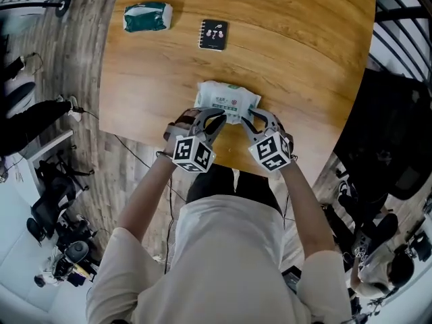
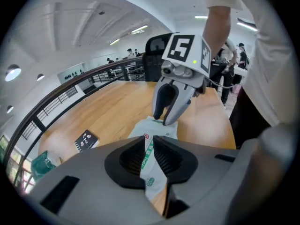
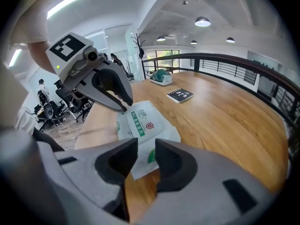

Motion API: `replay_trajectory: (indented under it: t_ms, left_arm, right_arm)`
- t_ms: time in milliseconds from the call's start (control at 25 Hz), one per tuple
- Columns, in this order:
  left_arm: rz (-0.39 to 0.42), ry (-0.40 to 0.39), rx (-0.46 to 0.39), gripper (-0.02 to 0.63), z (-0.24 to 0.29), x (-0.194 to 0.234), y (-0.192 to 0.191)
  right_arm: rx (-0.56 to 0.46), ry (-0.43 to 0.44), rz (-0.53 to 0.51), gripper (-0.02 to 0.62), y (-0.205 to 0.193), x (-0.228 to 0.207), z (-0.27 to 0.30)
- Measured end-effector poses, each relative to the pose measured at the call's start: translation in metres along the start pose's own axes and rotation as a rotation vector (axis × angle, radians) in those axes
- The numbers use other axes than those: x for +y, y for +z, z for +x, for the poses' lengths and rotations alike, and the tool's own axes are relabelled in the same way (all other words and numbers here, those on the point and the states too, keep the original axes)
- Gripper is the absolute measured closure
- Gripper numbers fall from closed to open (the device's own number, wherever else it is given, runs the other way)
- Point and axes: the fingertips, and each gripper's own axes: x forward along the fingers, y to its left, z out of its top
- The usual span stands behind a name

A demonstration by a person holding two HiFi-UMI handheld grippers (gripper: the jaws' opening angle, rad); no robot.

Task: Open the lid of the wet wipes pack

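The wet wipes pack (image 1: 227, 100) is white with green print and lies near the front edge of the wooden table (image 1: 297, 59). My left gripper (image 1: 214, 123) is at its near left end. In the left gripper view the jaws stand almost together with the pack's end (image 2: 151, 146) pinched between them. My right gripper (image 1: 248, 123) is at the near right end. Its jaws close on the pack's corner (image 3: 149, 154) in the right gripper view. Each gripper shows in the other's view, fingertips on the pack: the right gripper (image 2: 164, 121), the left gripper (image 3: 124, 108). I see no lid raised.
A black notebook (image 1: 213, 34) and a green tissue pack (image 1: 147, 16) lie at the far side of the table. The table's front edge runs just under the grippers. Office chairs and a railing surround the table.
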Motion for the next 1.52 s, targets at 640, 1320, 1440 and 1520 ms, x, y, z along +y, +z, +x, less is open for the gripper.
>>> replay_trajectory:
  t_ms: [640,1320,1440,1520]
  left_arm:
    - [0.296,-0.11,0.087,0.531,0.033,-0.021,-0.025]
    - [0.308,-0.121,0.111,0.528,0.029,-0.017,-0.017]
    - [0.295,-0.113,0.082,0.541,0.022,-0.011,-0.006]
    - [0.268,-0.087,0.051,0.579,0.016,-0.001,0.005]
  right_arm:
    - [0.014,0.016,0.018,0.494,-0.013,-0.002,0.017]
    - [0.014,0.002,-0.023,0.494,-0.018,0.001,0.022]
    - [0.02,0.003,-0.023,0.494,-0.018,0.0,0.022]
    - [0.022,0.002,-0.02,0.494,-0.018,0.0,0.023]
